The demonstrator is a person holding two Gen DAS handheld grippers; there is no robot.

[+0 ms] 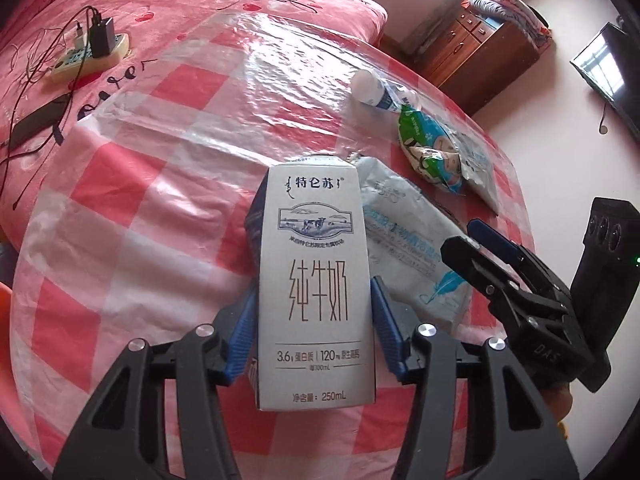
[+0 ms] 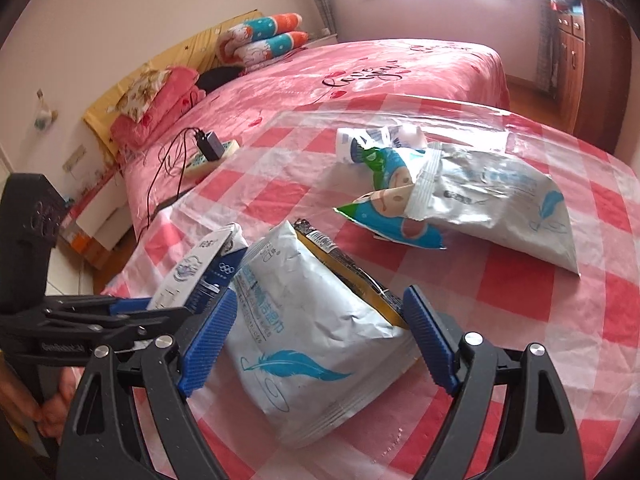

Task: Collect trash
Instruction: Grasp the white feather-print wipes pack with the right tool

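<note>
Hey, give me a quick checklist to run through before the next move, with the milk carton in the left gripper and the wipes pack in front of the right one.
1. Left gripper closed on the milk carton: ok, both blue pads sit against its sides.
2. Carton upright in the grip: ok, its front print reads straight.
3. Right gripper open wide enough for the white wipes pack: ok, the pack lies between the pads.
4. Right pads pressing on the pack: not ok, gaps show on both sides.
5. Dark wrapper under the pack will stay out of that grip: cannot tell.
6. Other trash left on the checked tablecloth: not ok, the small bottle and green snack bag remain.
</note>
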